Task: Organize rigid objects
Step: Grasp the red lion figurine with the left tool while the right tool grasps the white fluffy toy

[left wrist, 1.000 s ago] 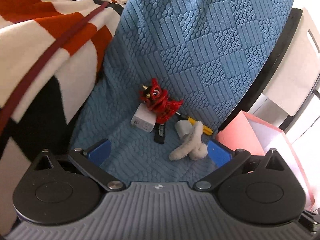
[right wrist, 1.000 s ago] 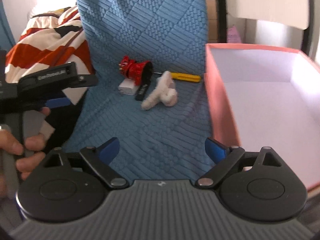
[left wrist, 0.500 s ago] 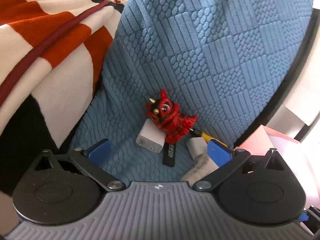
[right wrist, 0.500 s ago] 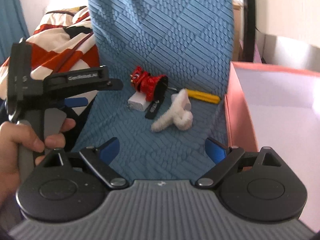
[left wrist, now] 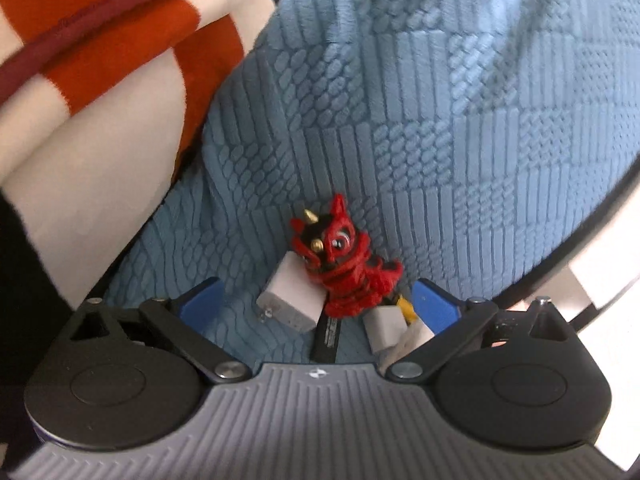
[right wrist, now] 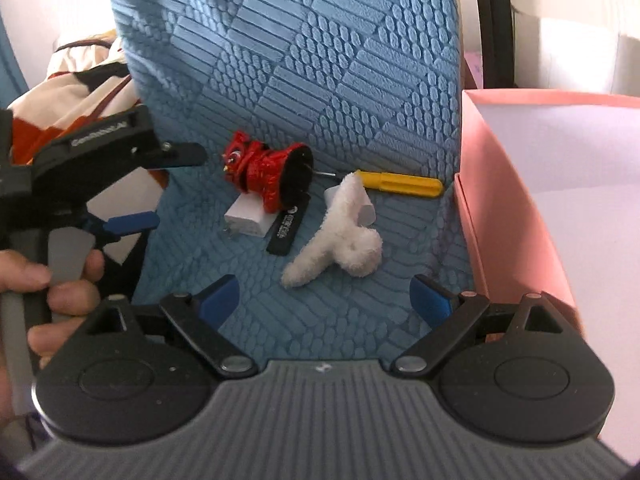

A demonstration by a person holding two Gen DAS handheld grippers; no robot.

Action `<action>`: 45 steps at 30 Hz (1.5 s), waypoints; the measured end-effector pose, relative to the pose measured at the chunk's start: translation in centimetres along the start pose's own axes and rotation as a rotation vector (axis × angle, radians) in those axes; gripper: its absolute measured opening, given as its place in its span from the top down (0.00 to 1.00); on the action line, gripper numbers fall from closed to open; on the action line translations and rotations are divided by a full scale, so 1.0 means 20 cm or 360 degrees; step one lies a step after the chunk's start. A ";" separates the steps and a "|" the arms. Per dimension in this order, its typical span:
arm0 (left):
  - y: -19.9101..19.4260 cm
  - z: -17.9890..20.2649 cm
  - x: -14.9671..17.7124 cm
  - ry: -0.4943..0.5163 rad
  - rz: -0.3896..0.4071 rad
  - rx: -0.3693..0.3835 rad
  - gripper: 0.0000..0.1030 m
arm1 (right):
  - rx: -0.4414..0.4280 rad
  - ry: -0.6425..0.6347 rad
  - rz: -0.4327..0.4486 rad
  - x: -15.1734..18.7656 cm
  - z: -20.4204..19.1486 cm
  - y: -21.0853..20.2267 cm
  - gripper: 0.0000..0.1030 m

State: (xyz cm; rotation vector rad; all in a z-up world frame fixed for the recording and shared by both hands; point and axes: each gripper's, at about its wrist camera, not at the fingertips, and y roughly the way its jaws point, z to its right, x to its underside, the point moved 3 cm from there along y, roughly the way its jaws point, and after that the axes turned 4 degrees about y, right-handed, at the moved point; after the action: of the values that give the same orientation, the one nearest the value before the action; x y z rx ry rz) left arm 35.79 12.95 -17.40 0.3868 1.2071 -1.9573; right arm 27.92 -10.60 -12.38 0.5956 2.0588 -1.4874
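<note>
A small pile lies on the blue textured seat cover. It holds a red lion toy, a white charger, a black stick and a second white cube. My left gripper hangs low over them. Its jaws are closing, with the charger and toy between the pads but untouched. In the right wrist view my right gripper stands open and holds nothing, just short of a white plush piece. A yellow tool lies behind the plush piece.
A pink box with a pale inside stands against the seat on the right. An orange, white and black striped blanket is bunched on the left. A hand holds the left gripper's handle. A black frame rises behind the backrest.
Both grippers have moved forward and down toward the pile. The charger and lion toy now sit between the left gripper's fingers, and the plush is nearer the right gripper.
</note>
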 end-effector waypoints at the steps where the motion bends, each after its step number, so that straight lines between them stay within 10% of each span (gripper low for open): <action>1: 0.01 -0.01 -0.01 -0.0033 -0.0002 0.0004 0.07 | 0.0001 -0.0003 0.0014 -0.01 0.00 0.01 0.10; 14: 0.19 -0.05 -0.08 -0.0235 0.0032 0.0096 0.19 | 0.0043 -0.0002 -0.0048 -0.11 0.05 0.31 0.10; 31: 0.44 -0.11 -0.13 -0.0434 -0.0075 0.0208 0.37 | 0.0034 0.0026 -0.0204 -0.12 0.02 0.49 0.39; 45: 0.28 -0.03 -0.08 -0.0273 -0.0147 0.0068 0.43 | 0.0062 -0.0028 -0.0228 -0.09 0.00 0.38 0.42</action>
State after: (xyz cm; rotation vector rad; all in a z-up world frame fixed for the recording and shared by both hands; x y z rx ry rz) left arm 40.98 12.78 -20.17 0.1832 1.0921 -2.0524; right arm 34.05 -8.37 -16.70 0.4568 2.1010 -1.6108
